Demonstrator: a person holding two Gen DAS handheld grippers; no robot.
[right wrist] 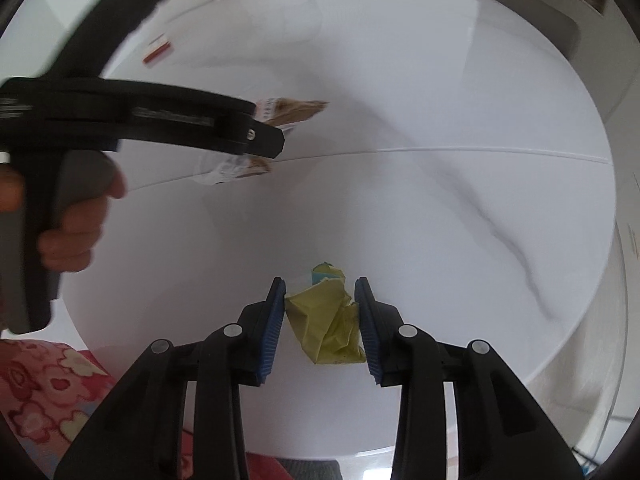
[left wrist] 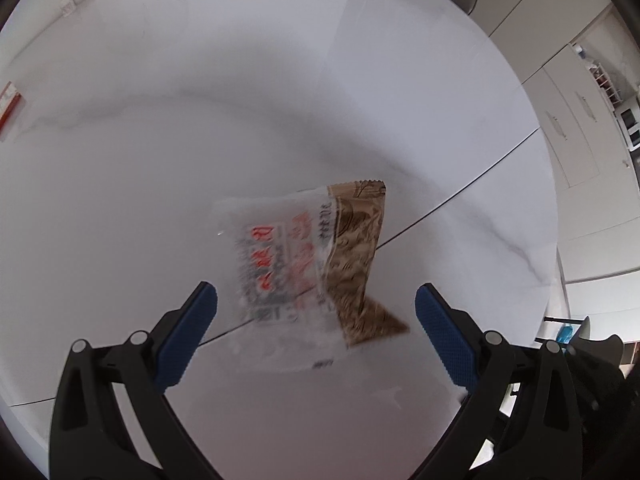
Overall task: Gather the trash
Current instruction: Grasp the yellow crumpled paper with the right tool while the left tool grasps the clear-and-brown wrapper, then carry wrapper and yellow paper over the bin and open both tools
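A clear plastic snack wrapper [left wrist: 308,264] with red print and a brown patterned end lies on the white marble table [left wrist: 200,128]. My left gripper [left wrist: 316,304] is open, its blue pads on either side of the wrapper's near end, not touching it. In the right wrist view the same wrapper [right wrist: 280,114] shows partly behind the left gripper's black body. My right gripper [right wrist: 320,300] is shut on a crumpled yellow-green wrapper [right wrist: 328,320], held between its blue pads just above the table.
A small red and white packet [left wrist: 10,100] lies at the table's far left; it also shows in the right wrist view [right wrist: 158,50]. White cabinets [left wrist: 580,100] stand past the table's right edge. A seam [right wrist: 440,150] runs across the tabletop.
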